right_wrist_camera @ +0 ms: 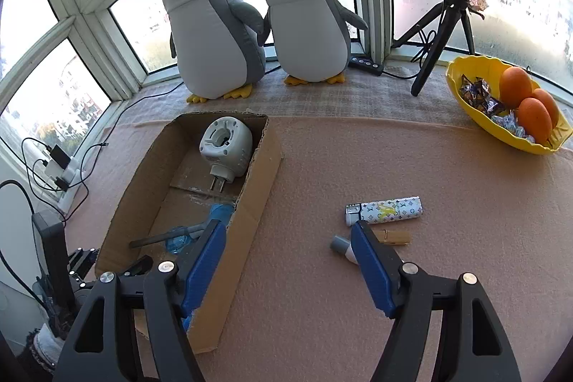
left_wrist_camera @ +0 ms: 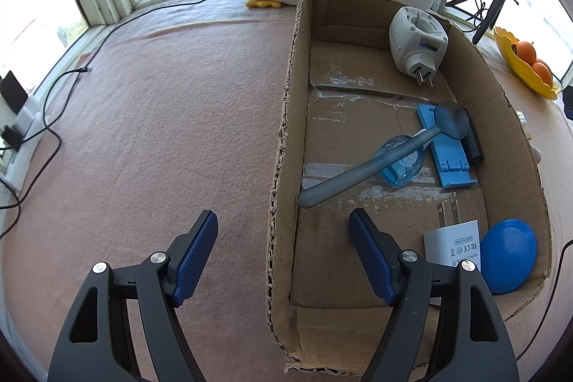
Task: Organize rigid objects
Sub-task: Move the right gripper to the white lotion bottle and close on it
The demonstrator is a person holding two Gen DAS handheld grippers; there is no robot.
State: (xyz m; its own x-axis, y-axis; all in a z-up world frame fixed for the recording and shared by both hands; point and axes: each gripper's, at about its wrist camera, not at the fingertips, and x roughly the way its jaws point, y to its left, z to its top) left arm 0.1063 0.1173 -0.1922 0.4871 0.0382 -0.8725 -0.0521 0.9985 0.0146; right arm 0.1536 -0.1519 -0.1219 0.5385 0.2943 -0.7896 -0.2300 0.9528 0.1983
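currently three loose items lie on the pink felt-covered table [right_wrist_camera: 358, 167] to the right of the open brown cardboard box [right_wrist_camera: 250, 213]: one white cylindrical lighter with a printed monogram wrap [right_wrist_camera: 383, 211], one small wooden clothespin [right_wrist_camera: 394, 237] just beside it, and one short grey-capped tube [right_wrist_camera: 340, 244] partly hidden behind a pad of the right tongs [right_wrist_camera: 288, 258]. judged from their look, all three are light and stiff; the lighter's glossy wrap may slip, so pinch it across its middle, square to its length. the clothespin is best taken by its flat sides. the box holds one white round plug-in device [left_wrist_camera: 417, 40], one grey long-handled hammer-shaped tool [left_wrist_camera: 361, 167], one clear blue faceted glass-like piece [left_wrist_camera: 401, 163] (probably fragile), one blue plastic folding stand [left_wrist_camera: 449, 160], one dark cylinder [left_wrist_camera: 472, 145], one white wall charger [left_wrist_camera: 453, 244] and one blue round disc [left_wrist_camera: 508, 260]. right tongs are spread, nothing between them. left tongs [left_wrist_camera: 283, 255] are spread and empty, straddling the box's left wall.
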